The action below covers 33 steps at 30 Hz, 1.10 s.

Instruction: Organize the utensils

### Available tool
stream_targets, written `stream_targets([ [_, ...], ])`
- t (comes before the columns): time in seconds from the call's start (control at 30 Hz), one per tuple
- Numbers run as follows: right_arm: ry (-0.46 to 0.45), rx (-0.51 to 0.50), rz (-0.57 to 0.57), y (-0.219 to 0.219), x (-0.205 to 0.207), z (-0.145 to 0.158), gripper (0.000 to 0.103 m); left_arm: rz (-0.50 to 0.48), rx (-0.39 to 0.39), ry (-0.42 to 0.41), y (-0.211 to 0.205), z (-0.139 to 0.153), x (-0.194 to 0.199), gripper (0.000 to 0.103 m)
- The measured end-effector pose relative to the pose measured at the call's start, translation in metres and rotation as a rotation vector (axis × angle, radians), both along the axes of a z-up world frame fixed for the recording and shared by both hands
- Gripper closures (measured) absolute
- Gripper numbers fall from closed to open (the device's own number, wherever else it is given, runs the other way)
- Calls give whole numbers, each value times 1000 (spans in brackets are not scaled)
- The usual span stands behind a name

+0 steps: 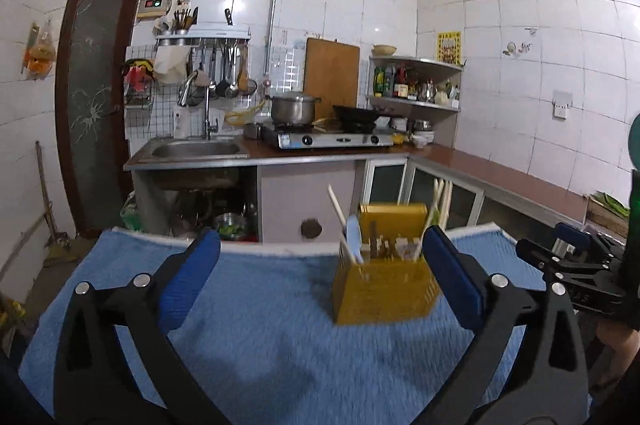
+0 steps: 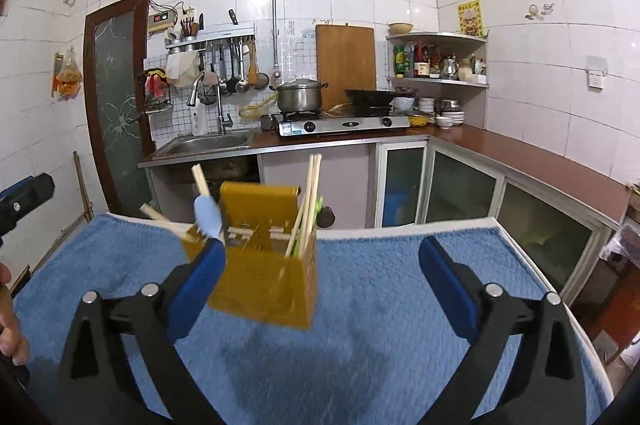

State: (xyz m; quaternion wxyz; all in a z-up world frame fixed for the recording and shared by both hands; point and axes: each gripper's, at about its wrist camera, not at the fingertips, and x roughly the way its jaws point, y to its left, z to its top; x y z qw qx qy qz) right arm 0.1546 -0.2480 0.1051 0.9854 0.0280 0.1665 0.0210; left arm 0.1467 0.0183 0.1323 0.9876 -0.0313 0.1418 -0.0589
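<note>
Utensils are sitting in a yellow perforated plastic holder (image 1: 384, 289) standing on the blue terry towel (image 1: 260, 325) covering the desk: pale chopsticks (image 2: 310, 201) and a light-blue spoon (image 2: 208, 215). Both tools, left tool (image 1: 320, 273) and right tool (image 2: 320, 285), are hanging wide open, gripping nothing. Sorting seems nearly finished; next probably means straightening the leaning sticks.

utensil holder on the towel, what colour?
Mustard yellow. The utensil holder shows best in the left wrist view, standing on the blue towel.
</note>
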Motion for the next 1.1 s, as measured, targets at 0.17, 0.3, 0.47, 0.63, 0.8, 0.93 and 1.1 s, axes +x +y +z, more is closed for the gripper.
stream_targets([
  [0.17,5,-29,-25,17,-44,-23,4,28,37,35,-3,-27,-36,5],
  [0.3,13,-41,-31,25,-65,-47,4,50,38,65,-3,-54,-60,5],
  [0.47,21,3,-35,19,-77,-72,4,63,124,29,-11,-77,-82,5],
  [0.63,-17,-26,-63,17,-81,-84,4,76,121,32,-10,-96,-88,5],
  [0.8,-44,-16,-62,14,-86,-87,4,72,102,65,-8,-110,-83,5],
  [0.93,-41,-11,-57,15,-87,-90,4,73,112,70,-8,-116,-81,5],
  [1.1,-53,-29,-55,20,-89,-92,4,60,91,50,-7,-114,-84,5],
])
